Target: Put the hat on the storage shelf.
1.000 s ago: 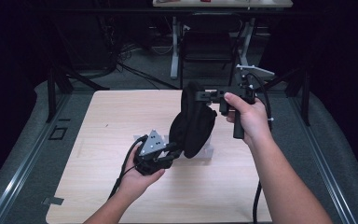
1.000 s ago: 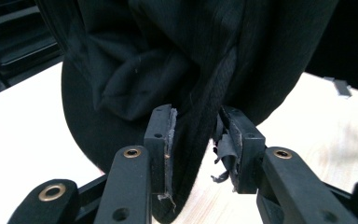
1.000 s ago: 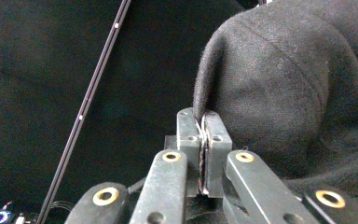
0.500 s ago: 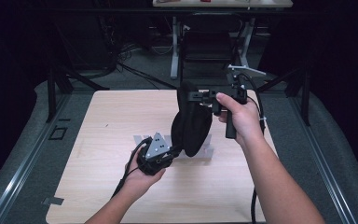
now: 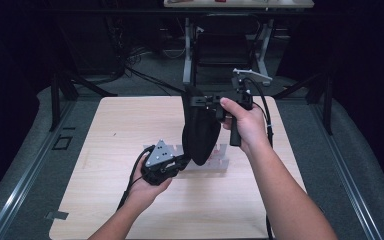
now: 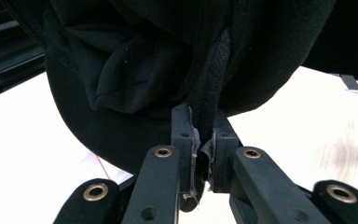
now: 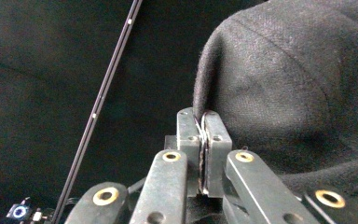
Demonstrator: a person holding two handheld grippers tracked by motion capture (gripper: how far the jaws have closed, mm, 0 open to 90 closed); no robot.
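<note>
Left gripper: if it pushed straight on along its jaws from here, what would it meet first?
The black fabric bag itself. The left gripper is already shut on a dark cord or fold at the bag's lower edge, and the bulk of the cloth hangs directly ahead of it. Depth beyond the cloth is unclear.

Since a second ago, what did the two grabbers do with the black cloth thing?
The left gripper has just been closing and now pinches the bottom of the black garment. The right gripper carried the garment's top toward the table's middle. It stayed shut on the top edge throughout.
</note>
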